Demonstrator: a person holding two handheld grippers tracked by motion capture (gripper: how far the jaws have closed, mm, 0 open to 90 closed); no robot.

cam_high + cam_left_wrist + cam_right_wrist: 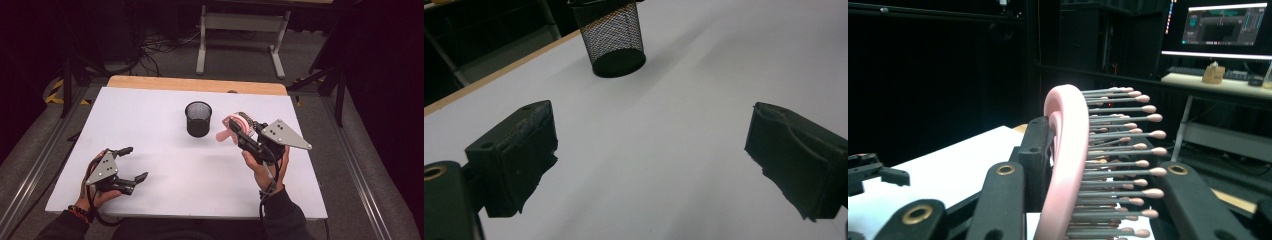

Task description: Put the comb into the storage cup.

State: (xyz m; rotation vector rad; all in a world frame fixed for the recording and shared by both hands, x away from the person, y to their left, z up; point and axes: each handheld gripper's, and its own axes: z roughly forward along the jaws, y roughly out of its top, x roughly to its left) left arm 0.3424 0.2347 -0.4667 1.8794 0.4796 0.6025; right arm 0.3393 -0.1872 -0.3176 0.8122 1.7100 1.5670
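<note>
White board is covering the bench [165, 195], and grey floor is showing all around it. From the high view, the right hand-held gripper [239, 131] is being held up above the right side of the bench, and it is pinching a pink hairbrush [231, 127] between its jaws. The brush is sitting just to the right of a black mesh cup [198, 118], close to it but not touching. The cup is standing upright near the middle of the bench. The left hand-held gripper [131, 163] is resting low at the front left, well apart from the cup, with its jaws spread wide and nothing between them.

The right gripper view is looking close at the brush [1068, 165], so its many thin bristles with round pink tips are showing. The left gripper view is looking between two wide-apart jaws at the cup [613, 37] across bare white board.
</note>
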